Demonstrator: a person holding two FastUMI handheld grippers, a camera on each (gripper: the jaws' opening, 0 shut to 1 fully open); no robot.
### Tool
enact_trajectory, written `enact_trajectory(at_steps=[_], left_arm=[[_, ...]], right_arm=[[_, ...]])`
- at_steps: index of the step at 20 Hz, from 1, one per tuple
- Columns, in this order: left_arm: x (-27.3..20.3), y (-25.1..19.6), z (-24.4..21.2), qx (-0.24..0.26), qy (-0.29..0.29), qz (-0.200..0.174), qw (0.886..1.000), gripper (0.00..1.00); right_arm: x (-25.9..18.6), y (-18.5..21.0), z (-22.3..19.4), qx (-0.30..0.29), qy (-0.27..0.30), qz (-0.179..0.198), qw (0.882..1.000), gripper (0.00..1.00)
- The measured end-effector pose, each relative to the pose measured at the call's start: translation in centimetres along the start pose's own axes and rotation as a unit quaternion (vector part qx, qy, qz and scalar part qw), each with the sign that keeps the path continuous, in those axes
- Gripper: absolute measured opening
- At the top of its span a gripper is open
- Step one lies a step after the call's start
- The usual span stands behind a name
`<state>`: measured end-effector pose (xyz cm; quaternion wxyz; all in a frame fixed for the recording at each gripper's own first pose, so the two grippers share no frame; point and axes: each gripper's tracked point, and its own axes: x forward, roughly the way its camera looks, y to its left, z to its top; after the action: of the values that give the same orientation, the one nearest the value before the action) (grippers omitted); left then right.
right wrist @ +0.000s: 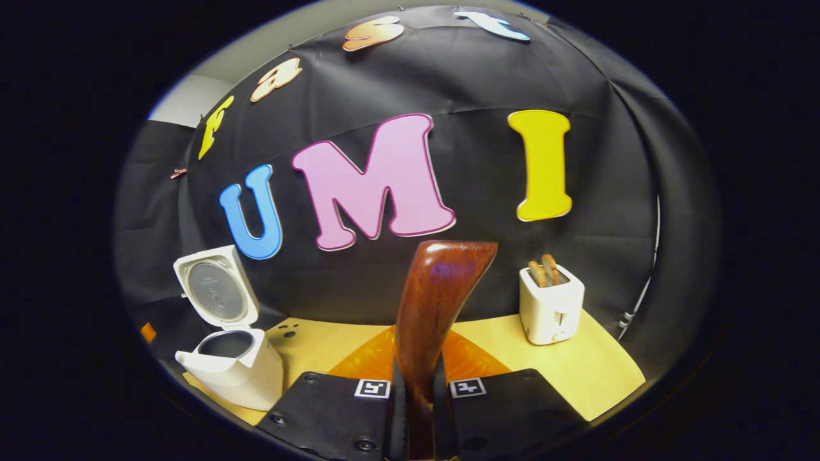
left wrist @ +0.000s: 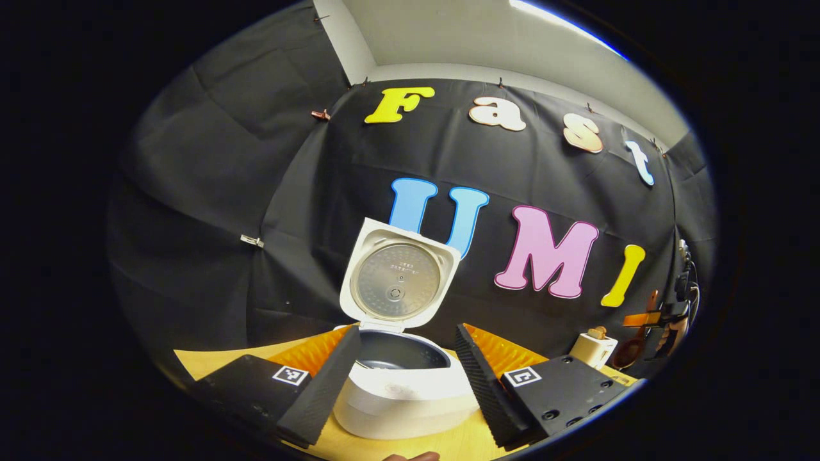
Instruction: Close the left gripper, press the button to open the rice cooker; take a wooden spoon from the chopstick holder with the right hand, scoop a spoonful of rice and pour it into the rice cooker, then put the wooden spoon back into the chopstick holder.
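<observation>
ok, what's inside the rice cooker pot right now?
The rice cooker stands open, lid up. Its dark inner pot shows bare upper wall; the left gripper's fingers and the rim hide the bottom, so rice can't be ruled out.

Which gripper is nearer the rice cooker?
Left. The left gripper hangs just in front of the open rice cooker, jaws spread. The right gripper, shut on the wooden spoon, is farther off to the cooker's right.

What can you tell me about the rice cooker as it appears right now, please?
The rice cooker is white with a rounded body, standing on the pale wooden table. Its hinged lid is swung fully up, showing a round metallic inner plate. The dark inner pot is exposed; I cannot tell what is inside. Nothing touches it: the left gripper hangs open in front.
</observation>
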<state>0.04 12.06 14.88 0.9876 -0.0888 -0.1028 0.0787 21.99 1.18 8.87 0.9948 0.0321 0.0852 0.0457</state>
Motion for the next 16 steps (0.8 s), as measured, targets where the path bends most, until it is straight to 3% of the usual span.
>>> enact_trajectory(at_steps=[8,12,14,16], left_arm=[[1.1,-2.0,1.0,0.022,-0.024,-0.002,0.999,0.95],[3.0,-1.5,3.4,0.065,-0.054,0.021,0.996,0.95],[3.7,-1.2,4.6,0.060,-0.065,0.027,0.996,0.90],[4.1,-0.9,5.4,0.055,-0.073,0.033,0.995,0.95]], right_arm=[[-0.6,-7.0,-3.4,-0.005,-0.013,-0.062,0.998,0.19],[-0.1,-8.3,-6.8,0.031,-0.001,-0.072,0.997,0.19],[0.4,-8.6,-8.5,0.037,0.012,-0.075,0.996,0.19],[0.7,-8.5,-10.0,0.051,0.025,-0.073,0.996,0.19]])
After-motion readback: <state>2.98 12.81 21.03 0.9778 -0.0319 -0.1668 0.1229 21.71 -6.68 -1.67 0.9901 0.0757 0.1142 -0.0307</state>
